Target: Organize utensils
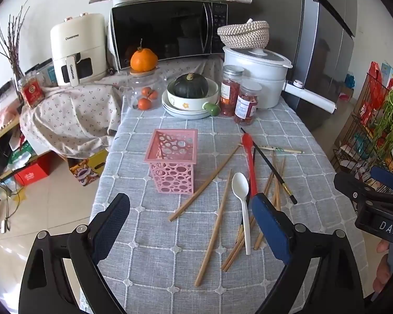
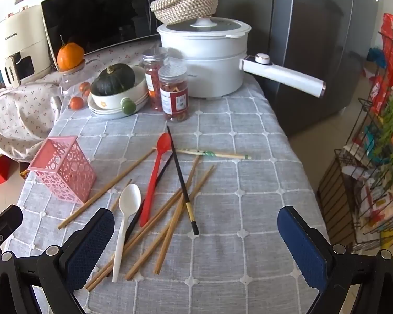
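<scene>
A pink perforated utensil holder (image 1: pixel 172 159) (image 2: pixel 63 168) stands empty on the grey checked tablecloth (image 1: pixel 154 256). To its right lies a loose pile: a white spoon (image 1: pixel 242 204) (image 2: pixel 124 222), a red spoon (image 1: pixel 250 162) (image 2: pixel 154 175), black chopsticks (image 1: pixel 271 168) (image 2: pixel 182 183), several wooden chopsticks (image 1: pixel 213 229) (image 2: pixel 167 225), and a pale printed pair (image 1: pixel 280 149) (image 2: pixel 214 153). My left gripper (image 1: pixel 191 225) is open and empty, above the near table in front of the holder. My right gripper (image 2: pixel 196 238) is open and empty, above the pile's near end; it also shows in the left wrist view (image 1: pixel 374 196).
At the back stand a stack of dishes with a dark squash (image 1: pixel 191 89), two red-filled jars (image 1: pixel 238 99), a white pot with a long handle (image 2: pixel 209 60), a microwave (image 1: pixel 167 31), and an air fryer (image 1: pixel 77 49). The fridge (image 2: pixel 322 39) and a wire rack (image 2: pixel 374 170) stand right of the table.
</scene>
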The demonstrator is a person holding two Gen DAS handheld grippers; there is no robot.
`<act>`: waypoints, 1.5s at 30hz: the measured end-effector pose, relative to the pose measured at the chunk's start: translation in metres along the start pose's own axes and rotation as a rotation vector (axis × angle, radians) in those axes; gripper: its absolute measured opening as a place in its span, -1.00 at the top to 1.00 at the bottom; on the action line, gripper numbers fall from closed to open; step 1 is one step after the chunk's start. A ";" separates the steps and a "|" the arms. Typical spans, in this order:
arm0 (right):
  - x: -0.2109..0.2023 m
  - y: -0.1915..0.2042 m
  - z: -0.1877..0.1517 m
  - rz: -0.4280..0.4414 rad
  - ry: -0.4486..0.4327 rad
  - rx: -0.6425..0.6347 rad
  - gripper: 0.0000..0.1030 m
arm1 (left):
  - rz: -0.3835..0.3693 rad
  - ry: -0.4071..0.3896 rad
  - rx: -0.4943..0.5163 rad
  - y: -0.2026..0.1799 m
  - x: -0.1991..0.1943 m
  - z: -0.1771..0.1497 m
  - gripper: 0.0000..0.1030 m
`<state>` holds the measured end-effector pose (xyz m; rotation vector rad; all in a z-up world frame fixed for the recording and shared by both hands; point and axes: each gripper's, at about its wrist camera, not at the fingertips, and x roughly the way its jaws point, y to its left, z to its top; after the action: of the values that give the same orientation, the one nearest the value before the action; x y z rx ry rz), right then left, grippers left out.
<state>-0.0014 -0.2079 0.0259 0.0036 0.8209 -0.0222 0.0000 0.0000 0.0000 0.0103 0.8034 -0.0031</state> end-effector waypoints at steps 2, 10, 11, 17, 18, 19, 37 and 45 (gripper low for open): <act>-0.001 0.002 -0.002 -0.003 -0.007 -0.004 -0.99 | 0.002 -0.004 0.004 0.000 0.000 0.000 -0.86; 0.001 0.001 0.002 0.008 -0.001 0.003 -0.99 | -0.010 0.009 -0.006 0.000 0.000 -0.001 -0.86; 0.001 0.001 0.002 0.008 0.000 0.002 -0.99 | -0.011 0.009 -0.006 -0.001 0.000 -0.001 -0.86; 0.001 0.001 0.002 0.009 0.001 0.007 -0.99 | -0.009 0.010 -0.007 -0.002 0.005 -0.006 -0.86; 0.001 0.000 0.002 0.010 0.000 0.007 -0.99 | -0.008 0.010 -0.006 -0.002 0.005 -0.005 -0.86; 0.001 0.001 0.001 0.008 0.000 0.007 -0.99 | -0.009 0.011 -0.007 -0.003 0.004 -0.004 -0.86; 0.003 0.001 0.000 0.017 0.015 0.011 -0.99 | -0.017 0.021 -0.018 0.001 0.004 -0.002 -0.86; 0.004 0.003 -0.001 0.015 0.017 0.010 -0.99 | -0.016 0.021 -0.019 0.001 0.004 -0.001 -0.86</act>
<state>0.0008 -0.2054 0.0218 0.0196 0.8374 -0.0125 0.0018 0.0007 -0.0038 -0.0141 0.8248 -0.0107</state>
